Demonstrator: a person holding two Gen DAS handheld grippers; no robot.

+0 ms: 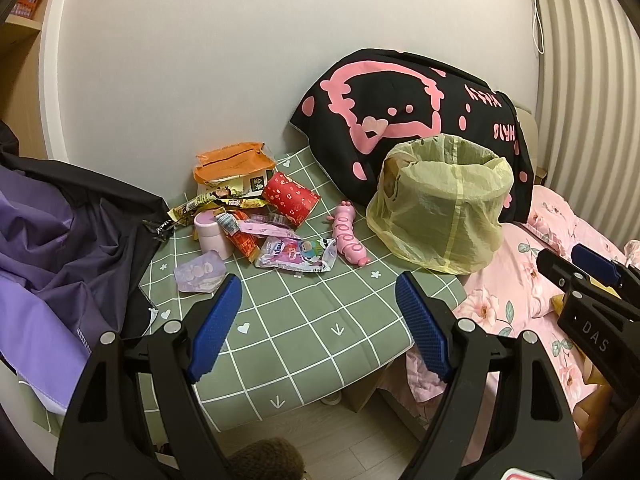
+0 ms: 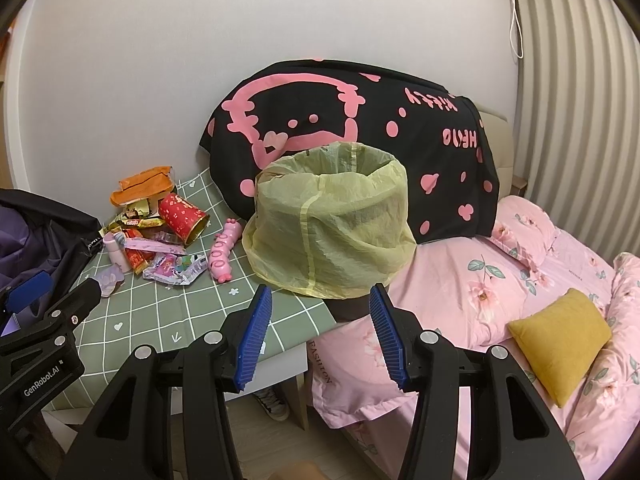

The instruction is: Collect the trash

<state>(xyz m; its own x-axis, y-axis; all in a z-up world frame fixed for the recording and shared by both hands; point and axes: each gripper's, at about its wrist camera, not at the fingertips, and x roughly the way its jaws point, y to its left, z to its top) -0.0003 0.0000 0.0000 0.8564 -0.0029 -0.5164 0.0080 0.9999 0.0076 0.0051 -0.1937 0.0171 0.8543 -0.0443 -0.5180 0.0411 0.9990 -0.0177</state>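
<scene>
Trash (image 1: 256,220) heaped at the 10 o'clock corner of the desk (image 1: 304,328) in the left wrist view, close against the wall: orange packet (image 1: 232,162) at the back, red cup (image 1: 290,198) tipped on its side at 3 o'clock of it, gold wrappers (image 1: 208,202), pink jar (image 1: 212,234) upright, foil snack pouch (image 1: 296,256) flat at the front, purple blister pack (image 1: 200,274) lying nearest the left edge. Pink caterpillar toy (image 1: 350,236) stretched just beside the pile at 3 o'clock, apart from it. Bin with yellow liner (image 1: 440,208) standing at the desk's right edge, mouth open upward, liner skirt spilling over the side toward the pink bed (image 1: 520,292). Black and pink blanket (image 1: 408,112) propped behind the bin at 12 o'clock. Purple cloth (image 1: 52,248) draped over the desk's left edge, overlapping the green checked cover. Bare checked cover from the pile down to the near edge at 6 o'clock: open room there. Floor visible past that near edge.

Left hand-held gripper (image 1: 318,326) above the near part of the desk, jaws spread wide, nothing between the blue pads. Right hand-held gripper (image 2: 318,330) near the desk's right corner, pointed at the bin's base, jaws apart, empty. Yellow cushion (image 2: 560,332) on the bed at 3 o'clock in the right wrist view, well apart from the bin.
</scene>
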